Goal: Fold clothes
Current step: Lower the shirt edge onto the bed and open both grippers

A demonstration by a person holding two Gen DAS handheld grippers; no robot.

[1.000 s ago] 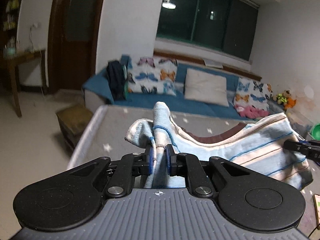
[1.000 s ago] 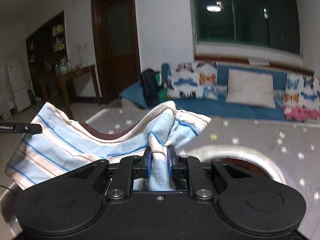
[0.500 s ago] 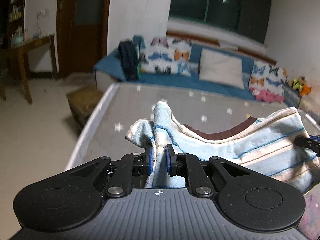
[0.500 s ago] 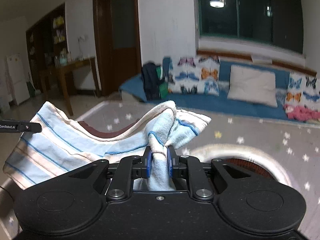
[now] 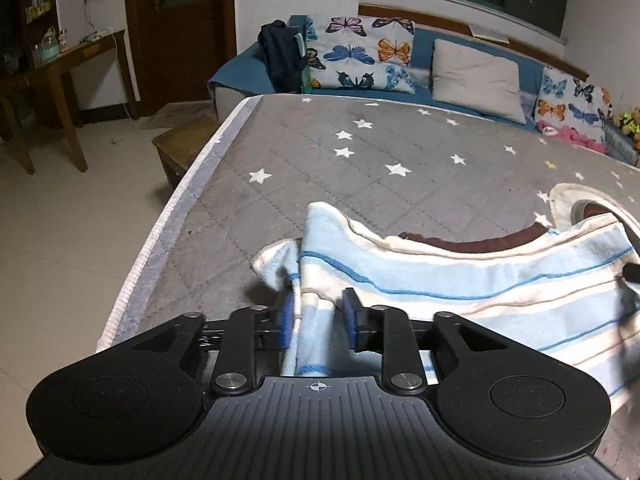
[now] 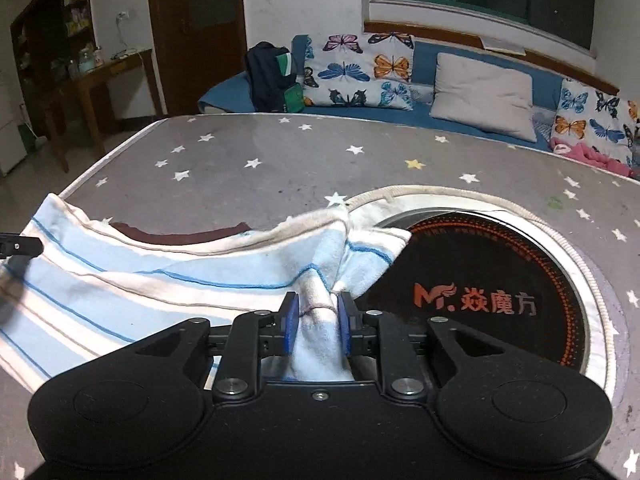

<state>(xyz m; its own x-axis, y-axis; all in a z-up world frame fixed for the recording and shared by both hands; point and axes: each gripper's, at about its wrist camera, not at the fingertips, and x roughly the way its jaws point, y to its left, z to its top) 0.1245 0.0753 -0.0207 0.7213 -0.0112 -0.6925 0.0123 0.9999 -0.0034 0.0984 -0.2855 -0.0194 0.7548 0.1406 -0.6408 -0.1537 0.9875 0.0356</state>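
Over the near part of the grey star-printed mattress cover [image 5: 360,160], a light-blue terry cloth with white bands and thin darker-blue stripes [image 5: 460,280] hangs stretched between the two grippers, its upper hem sagging in the middle and a dark maroon fabric [image 5: 472,245] showing just behind that hem. At the cloth's left corner, the left gripper [image 5: 317,322] has its blue pads parted a little, with a bunched fold standing between them; whether the pads are pressing it I cannot tell. At the cloth's right corner, the right gripper [image 6: 317,323] clamps a gathered fold between blue pads set narrowly. Just right of the cloth a round black plate with orange lettering [image 6: 500,288] sits in a white-edged opening. Beyond the mattress cover a blue sofa [image 6: 424,60] carries butterfly-print cushions [image 6: 360,70].
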